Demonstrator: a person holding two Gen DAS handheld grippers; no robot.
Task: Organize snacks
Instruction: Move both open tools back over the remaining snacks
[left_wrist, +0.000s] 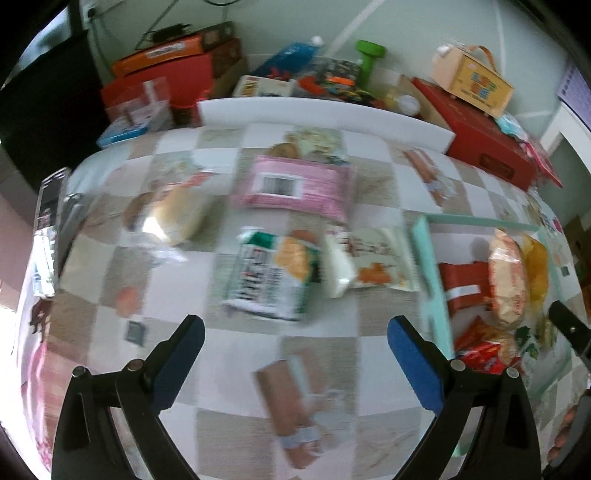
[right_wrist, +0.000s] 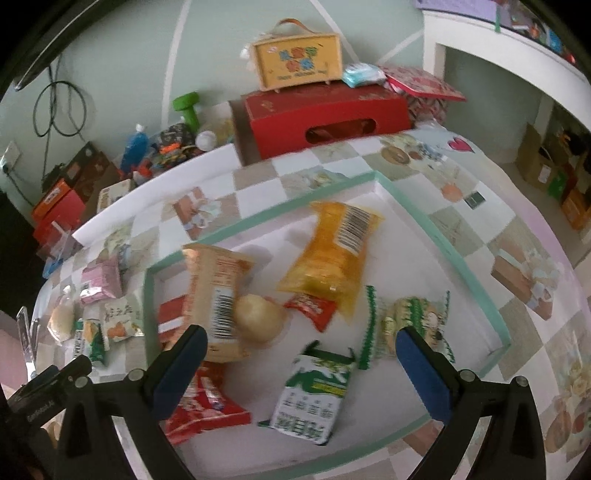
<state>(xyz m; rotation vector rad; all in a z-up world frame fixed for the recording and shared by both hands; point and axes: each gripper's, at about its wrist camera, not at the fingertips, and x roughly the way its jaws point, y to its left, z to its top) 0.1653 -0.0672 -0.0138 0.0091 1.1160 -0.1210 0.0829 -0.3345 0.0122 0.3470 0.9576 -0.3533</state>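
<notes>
Left tool (left_wrist: 295, 332) gapes — green-white packet (left_wrist: 275, 277) just beyond.

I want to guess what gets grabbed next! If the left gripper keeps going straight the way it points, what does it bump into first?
Probably the green and white snack packet, lying on the checkered tablecloth ahead of the open left gripper. The picture is blurry, so depth is uncertain.
</notes>
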